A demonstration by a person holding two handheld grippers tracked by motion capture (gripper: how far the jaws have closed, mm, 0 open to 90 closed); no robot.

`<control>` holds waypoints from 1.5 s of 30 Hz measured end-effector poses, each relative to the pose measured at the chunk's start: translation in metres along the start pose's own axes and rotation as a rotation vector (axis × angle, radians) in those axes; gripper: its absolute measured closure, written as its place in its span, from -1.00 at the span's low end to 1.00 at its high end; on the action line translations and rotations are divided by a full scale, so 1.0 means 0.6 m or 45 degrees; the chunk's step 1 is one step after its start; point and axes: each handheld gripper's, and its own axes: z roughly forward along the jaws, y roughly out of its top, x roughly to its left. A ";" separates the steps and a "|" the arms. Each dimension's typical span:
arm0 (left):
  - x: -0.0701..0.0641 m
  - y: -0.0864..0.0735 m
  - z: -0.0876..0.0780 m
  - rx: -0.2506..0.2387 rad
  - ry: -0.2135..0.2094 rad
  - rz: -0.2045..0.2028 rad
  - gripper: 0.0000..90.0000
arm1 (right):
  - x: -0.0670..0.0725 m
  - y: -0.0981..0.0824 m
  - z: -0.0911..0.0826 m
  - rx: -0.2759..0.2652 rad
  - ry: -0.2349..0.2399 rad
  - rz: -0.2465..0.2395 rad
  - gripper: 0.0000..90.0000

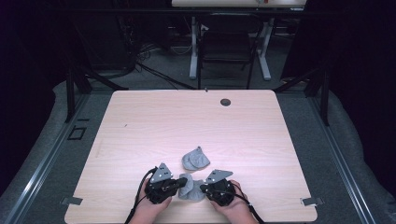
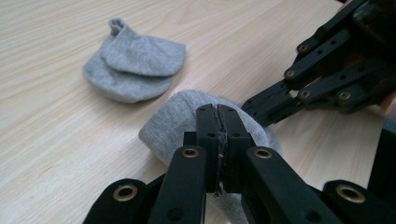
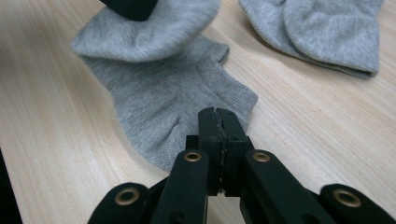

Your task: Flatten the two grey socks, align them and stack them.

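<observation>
**Both claws pinched on one grey sock, a folded sock lying beyond**

I have the left claw (image 2: 217, 112) closed tight, its two black jaws pressed together with grey knit caught between them. The sock (image 2: 177, 126) it holds is a short ankle type in plain light grey, and from this claw's own camera the cloth bulges up in a rounded hump just ahead of and around the jaw tips. The other claw's linkage reaches in from the right side of that view, its tip meeting the same hump.

My right claw (image 3: 218, 114) is likewise shut, jaws meeting with no gap I can see, and they bite the near edge of the same sock (image 3: 163, 102). Ahead of this claw the sock lies partly flat on the tabletop (image 3: 56, 154), ribbed lightly across the middle, with its far end lifted and rolled over where the left claw grips it.

In the high view the two claws sit close together near the front edge of the tabletop (image 1: 140, 126), the left claw (image 1: 180, 183) and right claw (image 1: 204, 187) facing each other with the sock (image 1: 190, 189) bunched between them.

A second sock (image 2: 135, 65), same grey, lies folded over on itself just beyond both claws, apart from the held one and untouched by either.
</observation>
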 end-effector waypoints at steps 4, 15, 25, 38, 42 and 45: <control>0.008 -0.005 -0.011 0.008 0.030 -0.007 0.97 | -0.006 -0.005 -0.007 0.011 -0.009 -0.004 0.99; 0.032 -0.012 -0.032 -0.010 0.077 -0.102 0.84 | -0.017 -0.012 -0.017 0.024 -0.019 0.015 0.99; 0.021 -0.007 -0.027 -0.007 0.054 -0.042 0.69 | -0.015 -0.012 -0.016 0.022 -0.030 0.005 0.98; 0.020 -0.028 -0.008 0.107 0.117 -0.025 0.58 | -0.015 -0.013 -0.018 0.030 -0.031 0.013 0.96; 0.027 -0.037 -0.014 0.135 0.113 -0.027 0.56 | -0.016 -0.013 -0.020 0.034 -0.034 0.026 0.96; 0.027 -0.044 -0.013 0.141 0.101 -0.035 0.57 | -0.015 -0.013 -0.020 0.036 -0.038 0.030 0.96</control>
